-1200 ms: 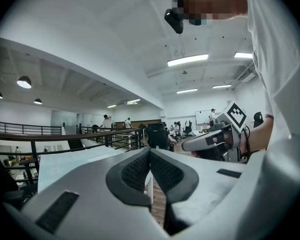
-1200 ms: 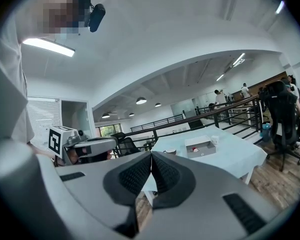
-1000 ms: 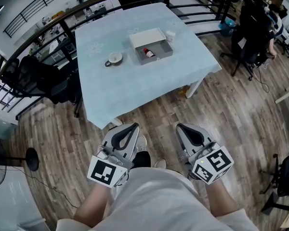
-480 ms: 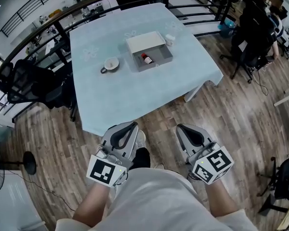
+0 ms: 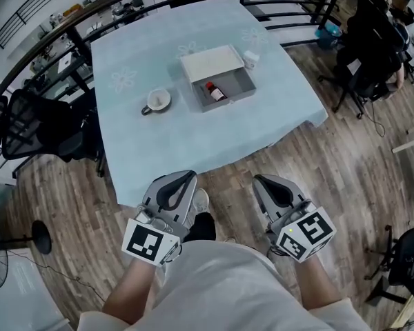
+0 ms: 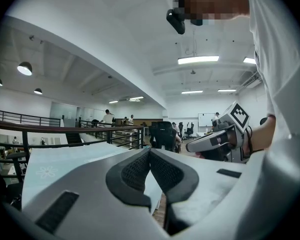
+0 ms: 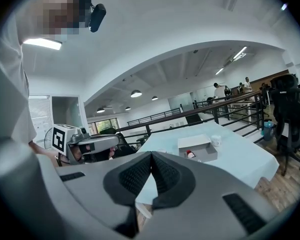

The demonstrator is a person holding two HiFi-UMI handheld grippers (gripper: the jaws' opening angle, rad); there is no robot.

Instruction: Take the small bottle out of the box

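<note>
Head view: the left hand-held gripper [image 5: 183, 178] and the right hand-held gripper [image 5: 263, 181] are both clenched on nothing, short of the near edge of the tabletop [image 5: 165, 143]. Farther on, toward its far right corner, the small bottle [image 5: 214, 92] lies inside the open grey box [image 5: 244, 83].

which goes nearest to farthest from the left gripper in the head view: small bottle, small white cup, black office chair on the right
1. small bottle, lying in the open box, ahead of the left gripper.
2. small white cup, on the table beside the box's far right corner.
3. black office chair, off the table, far right.
</note>
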